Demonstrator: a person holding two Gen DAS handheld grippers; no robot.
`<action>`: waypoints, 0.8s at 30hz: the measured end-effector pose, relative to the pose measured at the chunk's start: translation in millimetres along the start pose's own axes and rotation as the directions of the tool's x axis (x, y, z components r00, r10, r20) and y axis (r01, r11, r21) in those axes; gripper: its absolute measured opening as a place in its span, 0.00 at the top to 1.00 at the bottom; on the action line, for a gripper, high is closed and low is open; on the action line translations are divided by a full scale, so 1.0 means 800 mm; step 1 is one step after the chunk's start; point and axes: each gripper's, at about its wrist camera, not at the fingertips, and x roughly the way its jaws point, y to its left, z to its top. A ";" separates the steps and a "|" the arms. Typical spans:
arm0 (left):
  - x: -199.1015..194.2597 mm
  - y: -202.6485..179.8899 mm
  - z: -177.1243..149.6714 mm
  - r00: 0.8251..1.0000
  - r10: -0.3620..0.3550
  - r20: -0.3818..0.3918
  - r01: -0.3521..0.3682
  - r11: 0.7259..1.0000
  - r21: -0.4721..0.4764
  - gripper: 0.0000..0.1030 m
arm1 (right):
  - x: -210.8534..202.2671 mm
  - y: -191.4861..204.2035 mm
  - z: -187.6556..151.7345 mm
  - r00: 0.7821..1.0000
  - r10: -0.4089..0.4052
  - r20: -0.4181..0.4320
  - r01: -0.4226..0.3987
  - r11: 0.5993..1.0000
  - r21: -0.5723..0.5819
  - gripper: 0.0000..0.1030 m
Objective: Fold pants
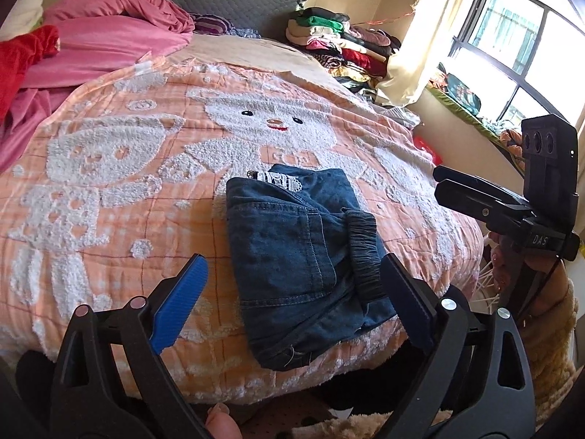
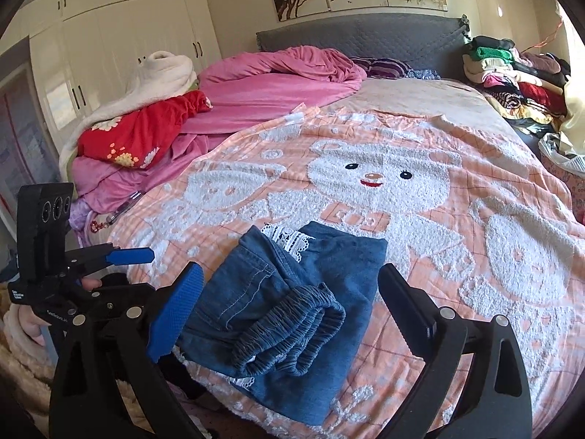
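Note:
Blue denim pants (image 1: pixel 292 252) lie folded into a compact bundle on the orange bear blanket (image 1: pixel 109 190) near the bed's front edge. The elastic waistband (image 2: pixel 292 329) faces the front and white lace trim (image 2: pixel 289 237) shows at the far end. My left gripper (image 1: pixel 292 285) is open and empty, hovering just in front of the pants. My right gripper (image 2: pixel 292 303) is open and empty, its fingers on either side of the waistband, above it. The right gripper also shows in the left wrist view (image 1: pixel 438 183), and the left gripper in the right wrist view (image 2: pixel 146 254).
Pink bedding (image 2: pixel 274 84) and a red garment (image 2: pixel 146 128) are piled at the back left. A stack of folded clothes (image 1: pixel 340 44) stands at the back right near the window (image 1: pixel 512 47). Keys (image 2: pixel 109 219) lie at the left edge of the blanket.

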 end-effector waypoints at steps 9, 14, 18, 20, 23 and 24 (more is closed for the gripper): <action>0.001 0.032 -0.002 0.996 0.087 -0.003 -0.087 0.995 -0.049 0.14 | -0.010 0.015 -0.021 1.000 0.002 0.006 -0.002 1.000 0.011 0.07; 0.018 0.049 -0.015 0.993 0.100 -0.063 -0.104 0.992 -0.075 0.14 | 0.002 0.028 -0.055 0.999 0.024 -0.048 -0.022 0.999 0.031 0.07; 0.036 0.048 -0.029 0.990 0.091 -0.109 -0.099 0.993 -0.071 0.14 | 0.020 0.035 -0.079 0.995 0.040 -0.094 -0.034 0.998 0.055 0.07; 0.045 0.045 -0.036 0.988 0.091 -0.127 -0.099 0.993 -0.061 0.14 | 0.030 0.032 -0.084 0.993 0.048 -0.109 -0.038 0.995 0.091 0.07; 0.059 0.039 -0.045 0.983 0.101 -0.155 -0.109 0.993 -0.043 0.14 | 0.042 0.026 -0.085 0.994 0.045 -0.102 -0.033 0.992 0.118 0.09; 0.062 0.037 -0.048 0.981 0.109 -0.161 -0.116 0.993 -0.036 0.14 | 0.049 0.024 -0.085 0.993 0.030 -0.115 -0.015 0.992 0.125 0.15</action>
